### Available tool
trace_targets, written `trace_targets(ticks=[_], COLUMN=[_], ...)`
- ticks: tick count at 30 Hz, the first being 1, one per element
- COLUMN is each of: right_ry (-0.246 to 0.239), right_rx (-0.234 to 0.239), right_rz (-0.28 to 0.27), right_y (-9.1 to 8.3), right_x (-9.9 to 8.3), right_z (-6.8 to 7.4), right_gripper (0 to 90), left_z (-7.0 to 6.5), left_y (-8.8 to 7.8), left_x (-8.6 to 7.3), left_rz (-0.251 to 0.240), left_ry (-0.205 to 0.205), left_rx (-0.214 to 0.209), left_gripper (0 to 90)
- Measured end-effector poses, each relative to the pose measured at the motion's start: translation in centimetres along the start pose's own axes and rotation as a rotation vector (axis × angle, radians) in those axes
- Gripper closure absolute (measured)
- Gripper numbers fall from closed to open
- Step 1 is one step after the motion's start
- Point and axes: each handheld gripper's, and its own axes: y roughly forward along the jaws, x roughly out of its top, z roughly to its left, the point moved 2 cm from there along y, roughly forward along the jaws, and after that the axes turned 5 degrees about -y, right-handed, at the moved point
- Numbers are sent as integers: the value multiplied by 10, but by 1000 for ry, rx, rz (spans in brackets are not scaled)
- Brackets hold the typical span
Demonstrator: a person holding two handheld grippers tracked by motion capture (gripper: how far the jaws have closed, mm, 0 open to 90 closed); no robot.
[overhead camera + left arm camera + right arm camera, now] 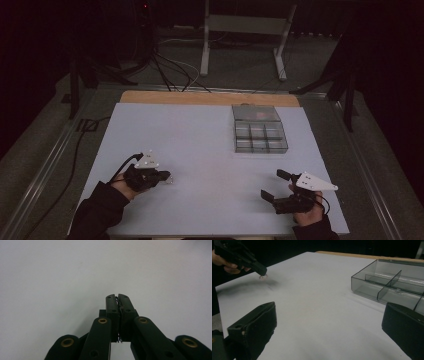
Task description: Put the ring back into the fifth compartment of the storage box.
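Clearly the carrying step is in hand: the left gripper (163,176) has its jaws pressed together on a small clear item (263,277), which sticks out at the jaw tips and hangs just above the white table (200,150), near its front left part. In the left gripper view the jaws meet with only a thin wiry bit showing in the seam between them, so what the item is I cannot tell. The right gripper (276,186) rests near the front right edge with its jaws spread wide and nothing between them. A clear compartment box (257,128) sits toward the far right of the table, well apart from the held item; its nearer cells look empty, and something reddish lies in the long far one. Judging from this, the next move calls for bringing the left gripper across to the box, settling over one cell, and letting go only once the tips are inside its walls.
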Motion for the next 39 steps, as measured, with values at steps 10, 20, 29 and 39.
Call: trace_targets(ticks=[10, 20, 29, 39], right_ry=[3, -4, -7, -6], right_rx=[1, 5, 6, 7], right_rz=[2, 5, 5, 3], right_y=[1, 1, 1, 1], right_x=[0, -1, -1, -1], right_z=[0, 0, 1, 1], right_gripper=[0, 0, 0, 0], left_z=[-10, -17, -20, -24], left_y=[16, 33, 45, 57], left_x=[27, 52, 74, 99], left_rz=[-11, -13, -25, -43], left_ry=[68, 102, 121, 145], left_rx=[-53, -88, -118, -146], left_gripper=[900, 900, 900, 900])
